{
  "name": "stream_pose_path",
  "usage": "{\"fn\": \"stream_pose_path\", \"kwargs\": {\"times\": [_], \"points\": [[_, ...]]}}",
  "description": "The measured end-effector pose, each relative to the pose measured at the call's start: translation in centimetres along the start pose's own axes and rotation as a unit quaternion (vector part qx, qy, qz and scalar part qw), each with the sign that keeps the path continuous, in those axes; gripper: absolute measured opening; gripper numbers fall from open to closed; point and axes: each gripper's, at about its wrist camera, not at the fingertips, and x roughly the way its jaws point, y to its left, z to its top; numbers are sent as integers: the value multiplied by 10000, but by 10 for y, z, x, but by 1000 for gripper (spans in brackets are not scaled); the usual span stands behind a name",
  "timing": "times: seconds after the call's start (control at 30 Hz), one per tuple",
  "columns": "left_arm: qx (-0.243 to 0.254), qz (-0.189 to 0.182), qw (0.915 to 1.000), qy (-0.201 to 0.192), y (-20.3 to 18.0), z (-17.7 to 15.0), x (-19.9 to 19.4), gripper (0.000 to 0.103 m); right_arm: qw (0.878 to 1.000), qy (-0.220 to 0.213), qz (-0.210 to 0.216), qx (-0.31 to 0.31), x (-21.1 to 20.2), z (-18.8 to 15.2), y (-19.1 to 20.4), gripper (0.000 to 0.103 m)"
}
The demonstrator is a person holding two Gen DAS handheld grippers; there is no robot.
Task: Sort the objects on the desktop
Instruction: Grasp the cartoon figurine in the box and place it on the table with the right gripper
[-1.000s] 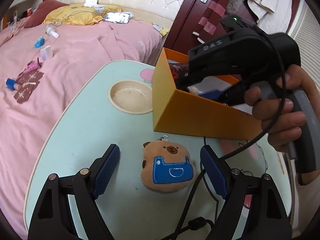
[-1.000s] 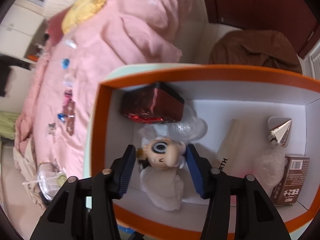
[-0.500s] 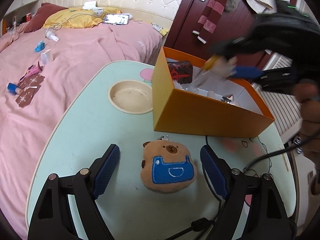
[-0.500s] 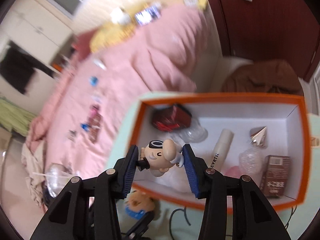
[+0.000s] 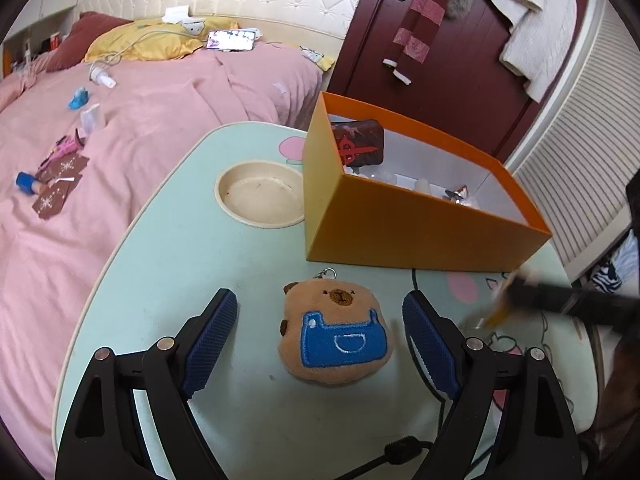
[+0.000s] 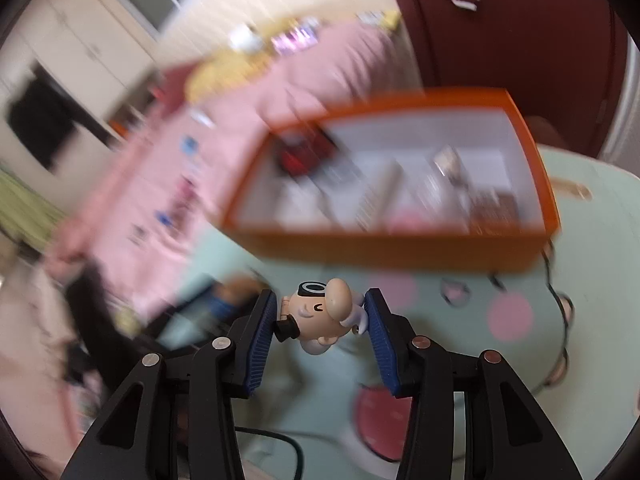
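One figurine (image 6: 320, 316) between hand-held gripper (image 6: 320, 320) pads

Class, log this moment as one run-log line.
left tool: open around capybara plush | right tool: holding cartoon figurine | orange box: on table

The plush keychain (image 5: 335, 336) lies at lower centre on the table (image 5: 168, 248); the box (image 5: 408, 216) stands above it, the bowl (image 5: 260, 194) left of the box.

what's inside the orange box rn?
In the orange box: a dark red packet against the far-left corner, a silver cone and clear or white bits. Its near wall hides the floor and anything lower.
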Motion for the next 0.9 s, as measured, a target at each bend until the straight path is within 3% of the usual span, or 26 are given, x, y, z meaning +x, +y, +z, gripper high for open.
{"fn": "stream_pose_path", "kwargs": {"times": [0.07, 0.27, 0.37, 0.53, 0.6, 0.9], "points": [[4, 4, 10000, -5, 0, 0, 0, 85, 9991, 164, -368, -119, 14, -12, -2, 45], [39, 36, 10000, -18, 0, 0, 1, 85, 9955, -105, -768, -539, 19, -22, 1, 46], [51, 34, 10000, -10, 1, 0, 1, 85, 9927, -364, -839, -781, 14, -26, 6, 53], [-227, -174, 9996, -30, 11, 4, -3, 85, 9883, -1146, -634, -781, -15, -31, 2, 72], [-388, -234, 9989, -136, 17, 6, -9, 85, 9857, -1400, -576, -740, -26, -33, -2, 74], [-110, -7, 9989, -453, 12, 40, -42, 85, 9874, -1364, -764, -228, -21, -47, -39, 74]]}}
